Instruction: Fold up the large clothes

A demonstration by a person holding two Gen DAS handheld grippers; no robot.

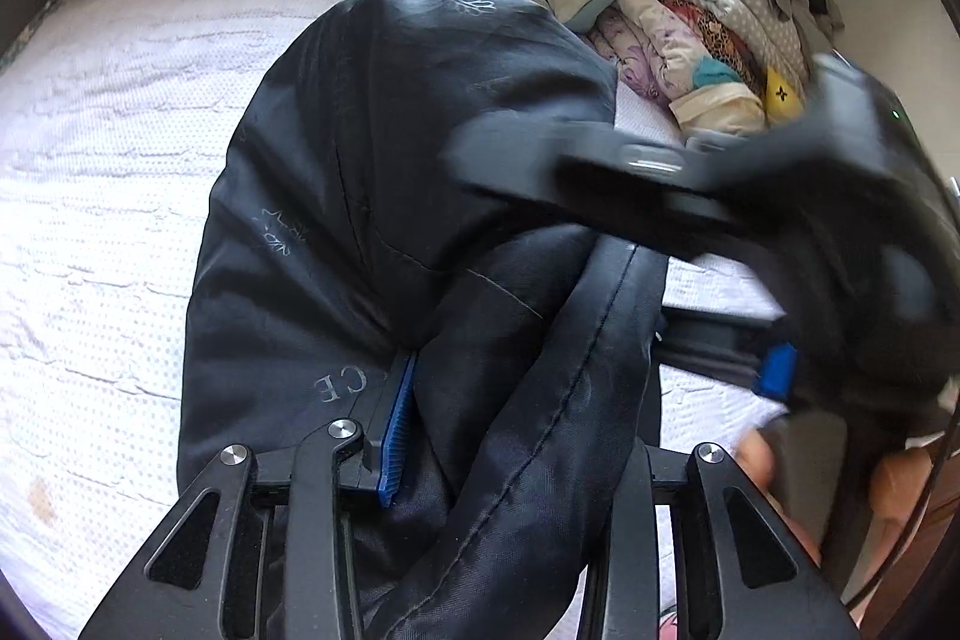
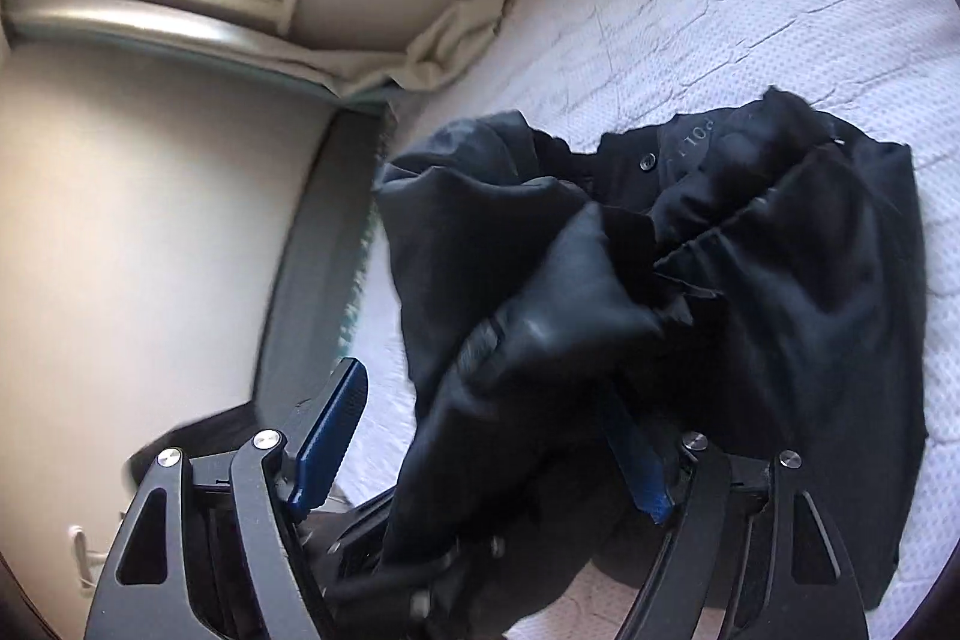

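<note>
Dark navy jacket [image 1: 384,196] lies bunched on the bed [image 1: 102,196], ahead of and between the fingers of the left hand-held gripper [image 1: 510,436], which clamps a thick fold; the right hand-held gripper [image 2: 480,454] stands released, jaws wide, cloth draped over one finger [image 2: 639,466]; a clothes pile [image 1: 714,40] lies beyond, to the right.

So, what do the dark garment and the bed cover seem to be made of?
The dark garment looks like smooth synthetic cloth, perhaps nylon or polyester: it has a soft sheen, fine seams and faint pale printed marks. The bed cover looks like white textured cotton, matte, with small dots and puckered lines; I cannot be sure.
</note>
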